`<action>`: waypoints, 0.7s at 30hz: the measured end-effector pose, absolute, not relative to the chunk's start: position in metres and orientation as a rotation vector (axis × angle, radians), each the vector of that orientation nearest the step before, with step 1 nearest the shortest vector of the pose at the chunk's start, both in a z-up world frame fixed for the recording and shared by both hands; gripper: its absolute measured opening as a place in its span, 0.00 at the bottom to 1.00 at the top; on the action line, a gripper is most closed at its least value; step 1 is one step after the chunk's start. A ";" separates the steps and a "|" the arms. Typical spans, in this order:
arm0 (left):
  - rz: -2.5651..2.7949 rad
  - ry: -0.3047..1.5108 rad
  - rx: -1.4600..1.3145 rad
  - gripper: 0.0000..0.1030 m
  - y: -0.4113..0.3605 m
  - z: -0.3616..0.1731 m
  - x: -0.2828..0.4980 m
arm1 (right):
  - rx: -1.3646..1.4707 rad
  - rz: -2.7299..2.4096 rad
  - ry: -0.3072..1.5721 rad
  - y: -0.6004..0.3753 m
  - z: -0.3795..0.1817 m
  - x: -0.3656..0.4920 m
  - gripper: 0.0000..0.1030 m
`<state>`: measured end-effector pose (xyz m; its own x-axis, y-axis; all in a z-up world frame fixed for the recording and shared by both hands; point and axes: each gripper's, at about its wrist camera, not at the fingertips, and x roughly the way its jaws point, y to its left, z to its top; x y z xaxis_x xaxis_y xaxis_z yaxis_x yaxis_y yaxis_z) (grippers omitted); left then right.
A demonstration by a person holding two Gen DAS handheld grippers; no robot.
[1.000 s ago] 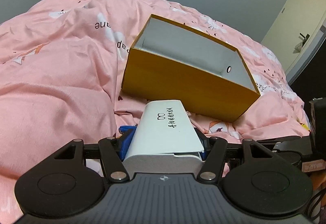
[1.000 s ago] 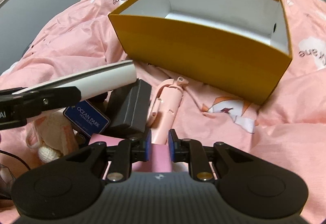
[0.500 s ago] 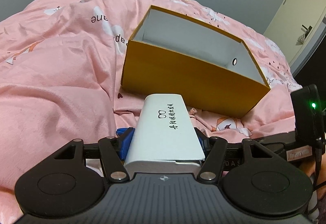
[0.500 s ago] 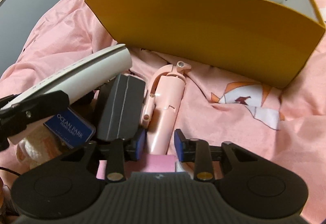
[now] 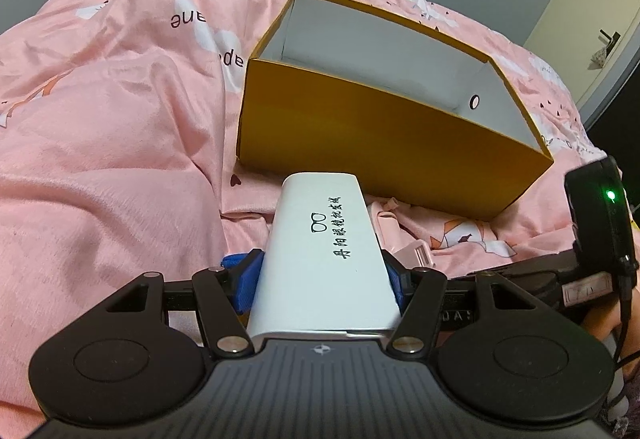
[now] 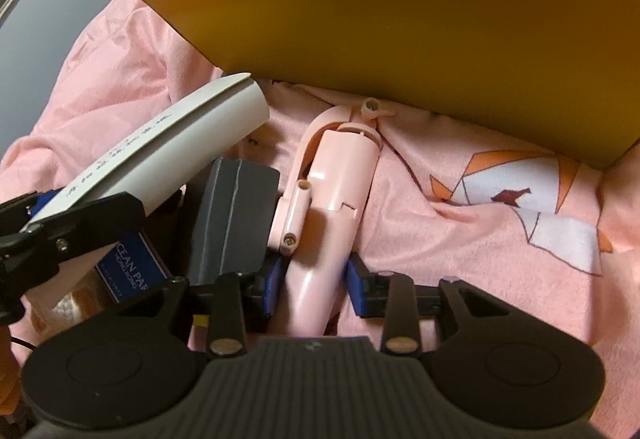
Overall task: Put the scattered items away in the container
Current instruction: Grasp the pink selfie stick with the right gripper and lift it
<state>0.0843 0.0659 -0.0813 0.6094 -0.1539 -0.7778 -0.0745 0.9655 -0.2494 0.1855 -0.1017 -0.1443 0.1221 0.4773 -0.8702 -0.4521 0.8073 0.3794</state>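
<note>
My left gripper (image 5: 322,275) is shut on a white glasses case (image 5: 324,251) with black print, held above the bedding just short of the yellow cardboard box (image 5: 384,143), which is open with a white inside. The case also shows in the right wrist view (image 6: 168,155). My right gripper (image 6: 316,279) is open, its blue pads (image 6: 354,289) on either side of a pink plastic folding device (image 6: 332,199) lying on the quilt below the box wall (image 6: 400,27). The pads stand a little off the device.
A dark grey case (image 6: 234,215) and a blue "Ocean Park" card box (image 6: 132,271) lie left of the pink device. The pink quilt (image 5: 100,143) is rumpled all around. The right gripper's body with a green light (image 5: 600,223) sits at the right.
My right gripper has moved forward and down and opened around the pink device. My left gripper has carried the white case slightly closer to the box.
</note>
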 end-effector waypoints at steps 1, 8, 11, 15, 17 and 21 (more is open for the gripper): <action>-0.048 0.911 -0.263 0.68 0.065 -0.081 0.082 | 0.015 0.684 1.270 -0.101 -0.143 0.183 0.36; -0.055 0.889 -0.243 0.67 0.058 -0.071 0.068 | -0.023 0.706 1.246 -0.104 -0.133 0.162 0.35; -0.041 0.866 -0.238 0.67 0.058 -0.068 0.063 | -0.074 0.686 1.179 -0.105 -0.123 0.151 0.35; -0.045 0.829 -0.257 0.67 0.060 -0.060 0.055 | -0.100 0.681 1.093 -0.109 -0.103 0.139 0.33; -0.050 0.798 -0.248 0.67 0.058 -0.053 0.052 | -0.095 0.684 1.056 -0.113 -0.091 0.137 0.33; -0.058 0.750 -0.238 0.67 0.057 -0.039 0.050 | -0.098 0.675 0.989 -0.119 -0.071 0.136 0.33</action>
<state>0.0495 0.0568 -0.0395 0.7313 -0.1374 -0.6681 -0.0323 0.9714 -0.2352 0.1356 -0.1186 -0.0706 0.3651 0.4809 -0.7971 -0.5670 0.7940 0.2194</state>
